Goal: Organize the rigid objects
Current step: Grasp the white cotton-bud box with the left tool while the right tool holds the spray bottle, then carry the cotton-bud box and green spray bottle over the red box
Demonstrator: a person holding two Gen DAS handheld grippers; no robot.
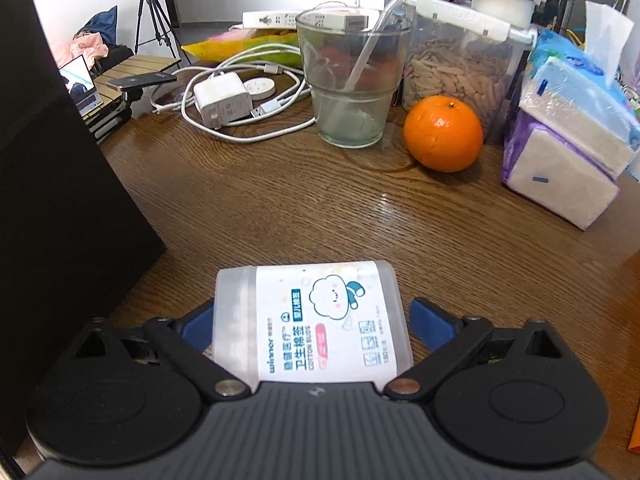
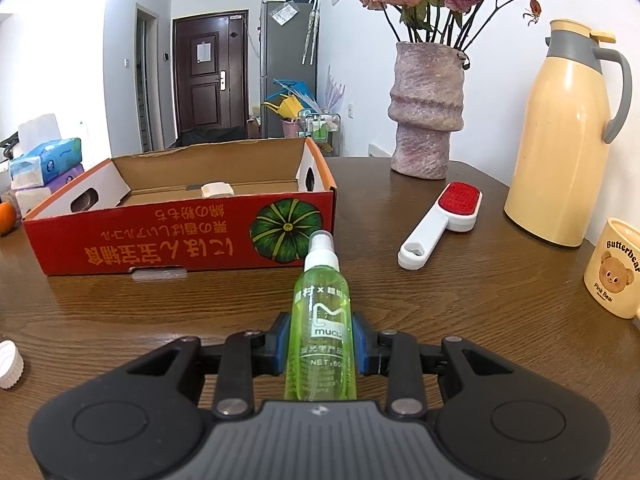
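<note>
2 items in play. Left gripper open astride the cotton-bud box lying on the table: light, rigid, slick plastic; pinch its long sides. Right gripper clamps the green spray bottle mid-body; smooth, could slip.

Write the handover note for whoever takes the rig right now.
Left gripper: open, jaws either side of the cotton bud box lying on the table, not visibly pressing.
Right gripper: shut on the green spray bottle, short of the cardboard box.
Done: one small white item shows inside the cardboard box.
Left: box the bottle, grip and box the cotton buds; lint brush still out.
</note>
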